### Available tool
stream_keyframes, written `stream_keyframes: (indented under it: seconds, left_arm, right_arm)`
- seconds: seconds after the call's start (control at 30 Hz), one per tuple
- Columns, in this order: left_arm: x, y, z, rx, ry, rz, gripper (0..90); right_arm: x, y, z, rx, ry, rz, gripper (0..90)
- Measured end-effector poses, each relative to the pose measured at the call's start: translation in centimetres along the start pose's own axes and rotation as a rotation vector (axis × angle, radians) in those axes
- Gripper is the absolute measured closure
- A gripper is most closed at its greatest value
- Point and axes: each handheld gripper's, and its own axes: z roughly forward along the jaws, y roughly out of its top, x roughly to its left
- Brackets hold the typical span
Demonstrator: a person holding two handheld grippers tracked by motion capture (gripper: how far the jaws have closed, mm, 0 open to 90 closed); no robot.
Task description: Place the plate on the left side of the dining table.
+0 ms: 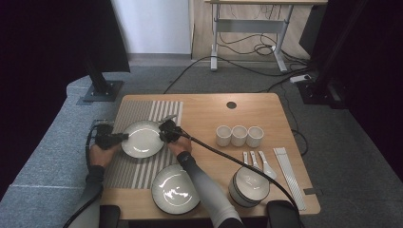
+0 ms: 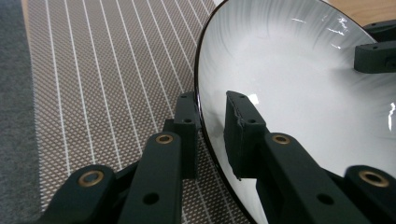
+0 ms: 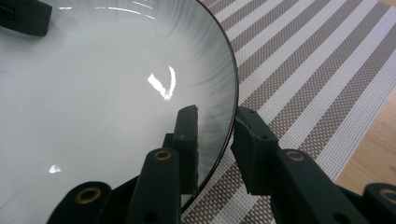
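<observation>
My plate [image 1: 142, 138] is white with a thin dark rim, glossy, held over the striped mat [image 1: 128, 166] by its two opposite edges, slightly tilted.

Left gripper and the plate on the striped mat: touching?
Cannot tell. In the left gripper view, the left gripper straddles the plate rim, one jaw each side, but contact at the pads isn't plainly visible.

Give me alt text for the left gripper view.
The left gripper straddles the dark rim of a white plate, one black jaw inside and one outside, above a brown striped placemat. The right gripper holds the plate's far edge.
</observation>
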Motion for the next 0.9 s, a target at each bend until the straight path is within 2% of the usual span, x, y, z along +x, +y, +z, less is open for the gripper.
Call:
stream_keyframes:
  seconds: [0.07,0.17,0.47,0.77,0.9]
  left_arm:
    - [0.21,-0.28,0.25,0.013,0.004,-0.003,73.8]
    - [0.51,-0.68,0.36,0.001,-0.002,-0.013,74.3]
    - [0.18,-0.36,0.33,0.008,0.034,0.028,75.0]
    - [0.17,-0.36,0.47,0.003,0.037,0.030,73.5]
    - [0.08,-0.37,0.50,0.002,0.057,0.029,69.9]
  right_arm:
    - [0.04,-0.11,0.14,0.001,-0.002,0.005,70.8]
    - [0.26,-0.06,0.16,-0.005,-0.012,-0.013,70.9]
    - [0.28,-0.07,0.16,-0.004,-0.013,-0.011,70.6]
    - [0.27,-0.17,0.26,0.003,0.002,0.002,68.1]
    - [0.22,-0.15,0.23,0.012,0.007,0.011,65.8]
